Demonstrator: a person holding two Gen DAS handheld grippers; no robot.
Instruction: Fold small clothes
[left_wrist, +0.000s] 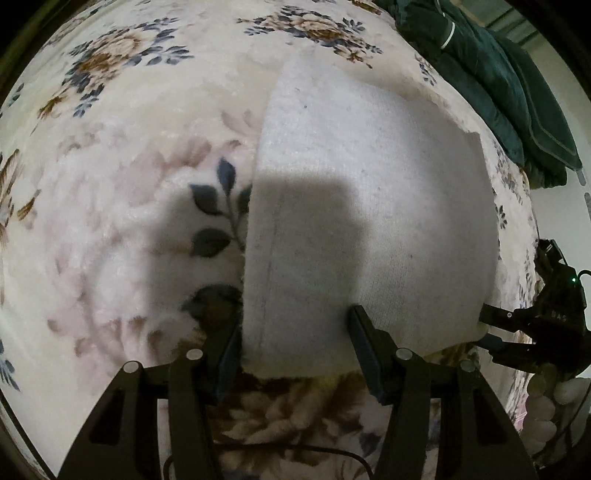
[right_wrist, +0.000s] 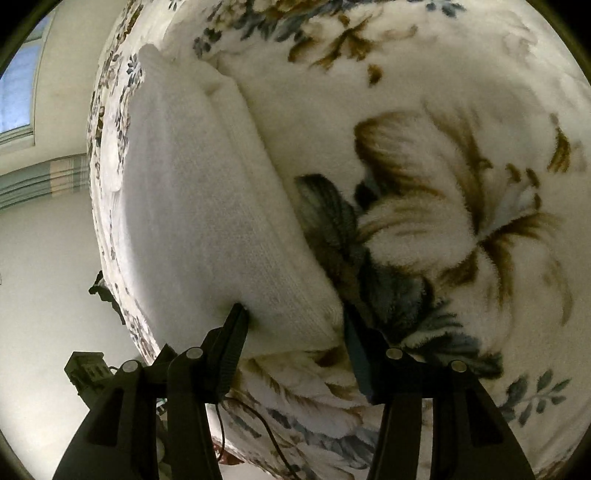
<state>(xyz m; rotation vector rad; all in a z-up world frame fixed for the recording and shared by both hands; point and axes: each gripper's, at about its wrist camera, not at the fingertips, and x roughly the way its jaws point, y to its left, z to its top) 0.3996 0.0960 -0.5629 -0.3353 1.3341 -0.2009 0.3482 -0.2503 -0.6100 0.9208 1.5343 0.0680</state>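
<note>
A white knit garment (left_wrist: 369, 206) lies folded flat on a floral fleece blanket (left_wrist: 122, 155). My left gripper (left_wrist: 291, 325) is open, its jaws astride the garment's near left corner, one finger on the blanket and one pressing on the cloth. My right gripper (right_wrist: 291, 317) is open around the garment's (right_wrist: 207, 206) near right corner, with the folded edge between its fingers. The right gripper also shows in the left wrist view (left_wrist: 491, 328) at the garment's right corner.
A dark green quilted cover (left_wrist: 498, 81) lies at the far right of the bed. The bed's edge runs close on the right, with white wall and a curtain (right_wrist: 40, 181) beyond. A black cable (right_wrist: 273, 439) hangs below the blanket edge.
</note>
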